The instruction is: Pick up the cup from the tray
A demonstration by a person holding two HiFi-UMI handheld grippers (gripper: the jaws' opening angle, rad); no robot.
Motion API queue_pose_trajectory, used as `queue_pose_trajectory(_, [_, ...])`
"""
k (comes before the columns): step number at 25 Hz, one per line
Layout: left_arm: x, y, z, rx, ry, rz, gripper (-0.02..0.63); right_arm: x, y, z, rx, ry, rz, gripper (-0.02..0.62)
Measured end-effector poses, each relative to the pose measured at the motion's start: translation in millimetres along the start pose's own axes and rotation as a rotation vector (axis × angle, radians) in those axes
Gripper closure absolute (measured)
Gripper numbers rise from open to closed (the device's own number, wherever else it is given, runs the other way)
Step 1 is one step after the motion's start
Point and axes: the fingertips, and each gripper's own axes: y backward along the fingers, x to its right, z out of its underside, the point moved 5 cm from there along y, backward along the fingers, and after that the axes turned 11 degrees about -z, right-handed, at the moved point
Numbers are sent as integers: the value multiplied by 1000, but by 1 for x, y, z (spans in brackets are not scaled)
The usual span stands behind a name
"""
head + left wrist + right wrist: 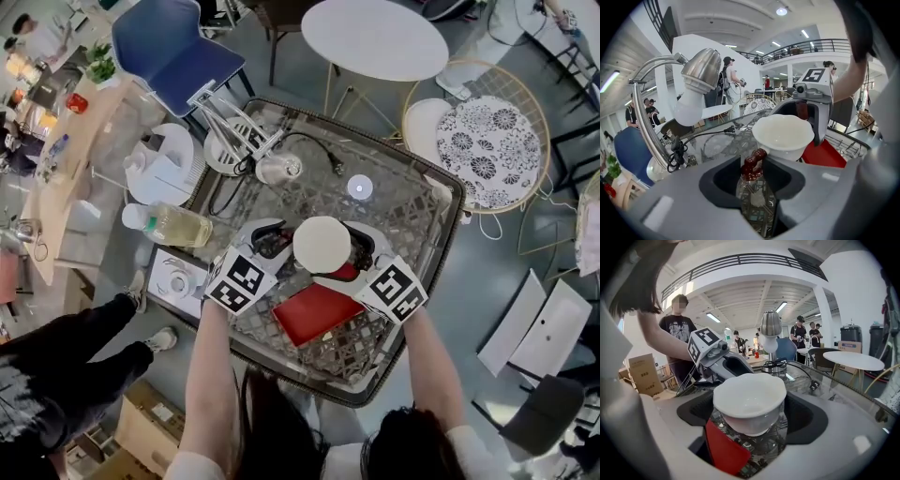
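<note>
**Cup off the tray, in the right gripper's grasp**

We're looking down on the glass table (412, 202), lattice pattern under the pane, and everything happens at its near side. A desk lamp (278, 169) lies on the far part with its cord trailing, and a bottle (173, 225) rests just off the table's left edge.

Closer to us is the red tray (314, 314), flat on the glass, with nothing on the part we can see.

The two grippers face each other over the tray's far edge. The left gripper (267, 253) is clenched, its jaws drawn close together. At their tips we see a small dark red lump (752, 164) against the cup's side. Whether that lump is part of the jaws, we can't tell.

The right gripper (367, 255) has its jaws spread wide, grasping the cup.

And there's the cup (322, 244): white, upright and empty, between the two grippers. It is raised above the tray's far edge, and the tray shows below and beside it.
</note>
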Motion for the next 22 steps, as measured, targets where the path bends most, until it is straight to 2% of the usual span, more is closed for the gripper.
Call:
queue_pose_trajectory(11, [3, 0, -1, -2, -13, -38, 463, -5, -4, 1, -15, 15, 14, 98])
queue_pose_trajectory(17, [6, 0, -1, 6, 8, -76, 463, -13, 4, -1, -44, 34, 62, 78])
queue_pose_trajectory(19, [0, 2, 4, -12, 33, -97, 447, -18, 5, -3, -59, 64, 81, 75])
queue_pose_trajectory(20, [-3, 3, 8, -23, 61, -112, 419, -21, 5, -3, -67, 72, 86, 72])
queue_pose_trajectory(22, [-7, 8, 15, -32, 113, -130, 406, -24, 8, -2, -68, 63, 96, 71])
